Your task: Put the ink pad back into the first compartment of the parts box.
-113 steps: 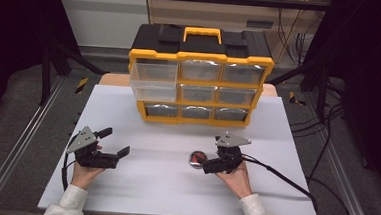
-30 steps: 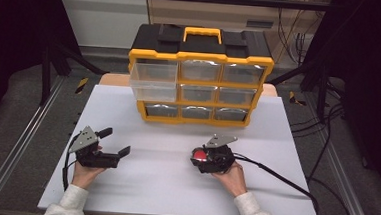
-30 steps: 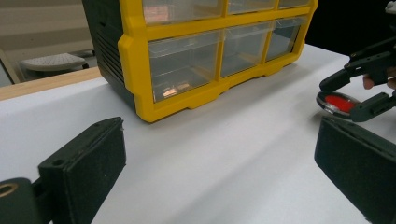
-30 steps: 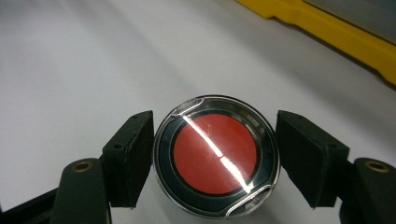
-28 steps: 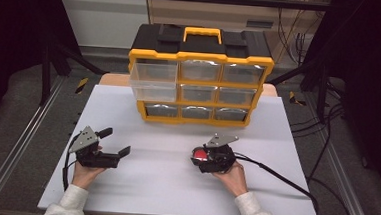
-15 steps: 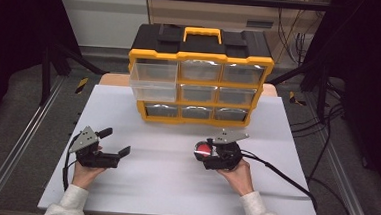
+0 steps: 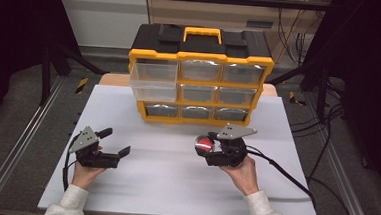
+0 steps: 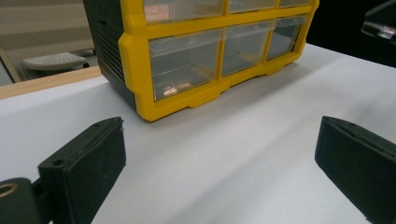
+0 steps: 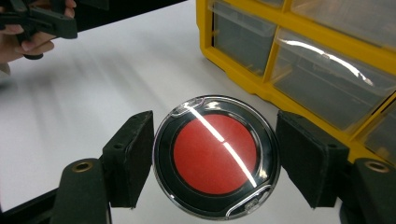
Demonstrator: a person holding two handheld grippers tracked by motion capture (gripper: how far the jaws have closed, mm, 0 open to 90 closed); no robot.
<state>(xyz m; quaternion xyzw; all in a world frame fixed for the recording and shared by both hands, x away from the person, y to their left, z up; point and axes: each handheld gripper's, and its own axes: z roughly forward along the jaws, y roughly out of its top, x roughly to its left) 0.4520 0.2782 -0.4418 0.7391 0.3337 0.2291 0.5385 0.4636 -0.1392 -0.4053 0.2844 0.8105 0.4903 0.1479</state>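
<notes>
High view: right claw (image 7: 202,147) clamps a round red-lidded case (image 7: 204,144); left claw (image 7: 117,142) gapes; organizer's (image 7: 200,75) pulled-out drawer (image 7: 153,80) looks empty.

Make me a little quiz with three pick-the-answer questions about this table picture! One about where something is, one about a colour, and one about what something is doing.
1. Where is the pulled-out drawer of the organizer?
A. top row, left end
B. bottom row, right end
C. middle row, middle

2. What colour is the middle of the round case?
A. green
B. red
C. blue

3. What is the right gripper doing?
A. lying open on the table
B. gripping the round case between its jaws
C. pulling on a drawer

Answers:
1. A: in the high view the clear drawer sticks out at the organizer's top left.
2. B: the right gripper view shows a red disc inside a black ring under a clear cover.
3. B: the right gripper view shows both black pads pressed on the case's sides, while the left gripper stands open with nothing in it.
</notes>
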